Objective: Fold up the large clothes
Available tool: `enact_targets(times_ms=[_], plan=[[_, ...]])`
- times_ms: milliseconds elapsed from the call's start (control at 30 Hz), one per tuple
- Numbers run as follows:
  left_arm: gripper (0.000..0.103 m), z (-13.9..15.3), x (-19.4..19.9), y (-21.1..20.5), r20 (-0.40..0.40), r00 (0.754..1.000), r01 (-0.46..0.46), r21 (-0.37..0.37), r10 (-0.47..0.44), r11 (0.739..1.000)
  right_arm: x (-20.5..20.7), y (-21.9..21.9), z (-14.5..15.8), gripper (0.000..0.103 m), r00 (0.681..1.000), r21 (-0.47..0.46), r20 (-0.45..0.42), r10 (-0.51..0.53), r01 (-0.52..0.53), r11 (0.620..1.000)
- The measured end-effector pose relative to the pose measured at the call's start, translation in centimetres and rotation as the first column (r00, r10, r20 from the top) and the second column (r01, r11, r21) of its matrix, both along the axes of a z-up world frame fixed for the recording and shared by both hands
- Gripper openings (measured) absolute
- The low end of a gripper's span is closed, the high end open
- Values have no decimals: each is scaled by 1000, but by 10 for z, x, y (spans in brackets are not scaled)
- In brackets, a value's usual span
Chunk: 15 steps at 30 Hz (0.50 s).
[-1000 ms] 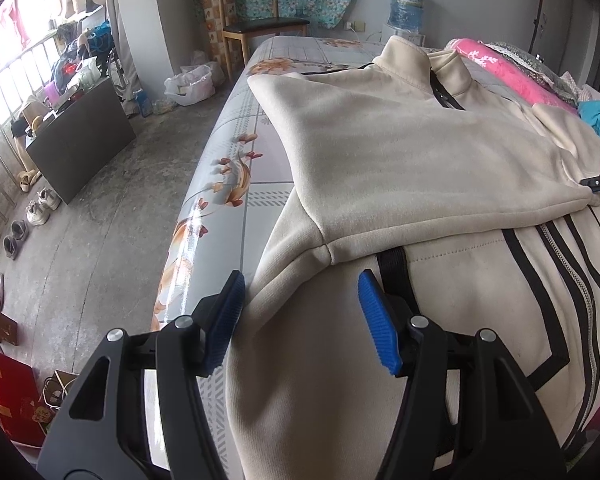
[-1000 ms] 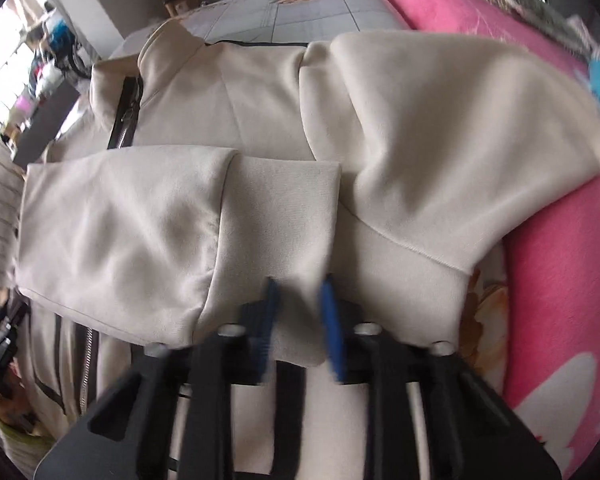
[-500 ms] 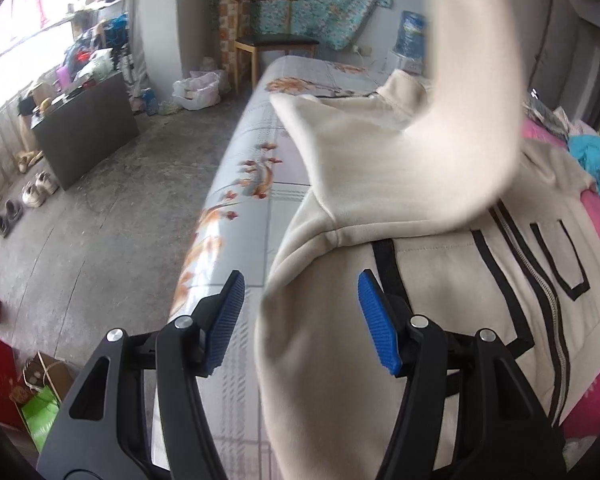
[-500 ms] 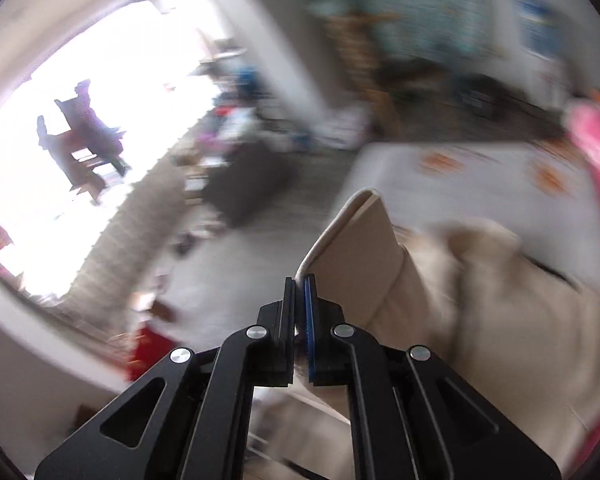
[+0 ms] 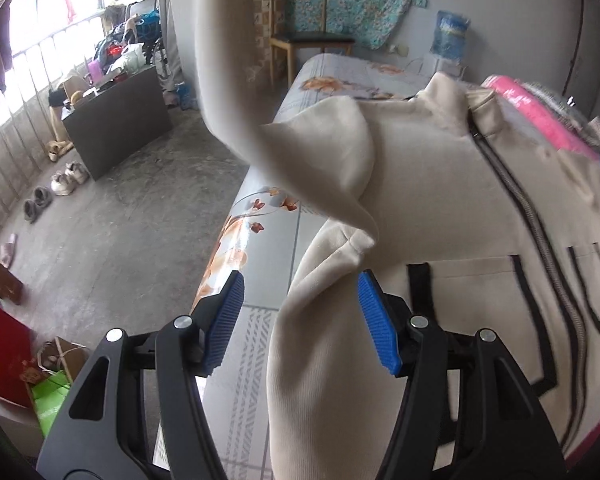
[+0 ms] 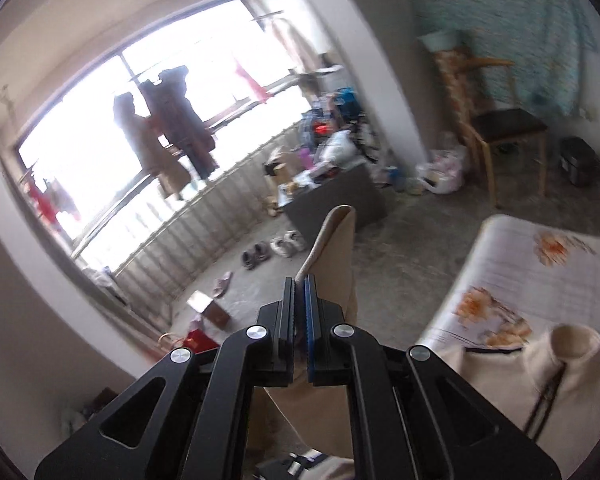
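- One sleeve (image 5: 220, 80) of the cream zip-up jacket (image 5: 440, 208) is now hanging in the air, where a second ago it was lying folded flat across the jacket's chest.
- The right gripper (image 6: 299, 312) is pinching the sleeve's cuff end, its jaws pressed together on the cloth; a second ago it was low over the jacket, and now its camera is looking out across the room at the window (image 6: 140, 120) and the floor.
- In the left wrist view, the lifted sleeve is rising as a pale band from the shoulder to beyond the top edge of the picture.
- My reading is that the earlier sleeve fold is being undone or redone, so the folding seems to be at an early stage.
- The left gripper (image 5: 300, 320) is standing partly open and holding nothing, as it was a second ago; it is hovering over the jacket's near side edge.
- The jacket's edge is passing between the blue pads (image 5: 376, 332), which are not pressing on it.
- The jacket's body is lying zip side up on the flower-printed bed (image 5: 252, 320), its collar at the far end and its black-outlined pockets to the right of the left gripper.
- A pink quilt (image 5: 540, 116) is lying beyond the jacket.
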State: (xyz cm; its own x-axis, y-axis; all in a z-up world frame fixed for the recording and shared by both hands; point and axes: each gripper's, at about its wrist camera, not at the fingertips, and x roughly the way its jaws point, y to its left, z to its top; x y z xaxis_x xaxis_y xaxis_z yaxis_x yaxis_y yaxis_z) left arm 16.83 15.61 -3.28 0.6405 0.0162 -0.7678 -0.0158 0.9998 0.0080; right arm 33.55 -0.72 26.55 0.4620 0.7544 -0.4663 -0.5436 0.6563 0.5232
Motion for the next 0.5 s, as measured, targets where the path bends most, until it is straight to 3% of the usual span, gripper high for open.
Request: enact_targets(times_ms=[133,267,367,500], plan=[[57,-11,13,-6,-49,998,-31,63,34,998,8,-89,-40,5,988,-26,-51,-146,145,989],[58,-14,16,-3,-61,996,-58,54,61,997,4,-174,-94,5,956,-92,-99,-275,266,959],[58,-14,17,-1,-67,995,-72,53,76,996,-5,-236,-169,5,909,-219,-167,-381,343,914],[58,-14,19,1,-71,994,-81,51,85,995,-17,-284,-266,5,839,-354,-293,-458,349,867]])
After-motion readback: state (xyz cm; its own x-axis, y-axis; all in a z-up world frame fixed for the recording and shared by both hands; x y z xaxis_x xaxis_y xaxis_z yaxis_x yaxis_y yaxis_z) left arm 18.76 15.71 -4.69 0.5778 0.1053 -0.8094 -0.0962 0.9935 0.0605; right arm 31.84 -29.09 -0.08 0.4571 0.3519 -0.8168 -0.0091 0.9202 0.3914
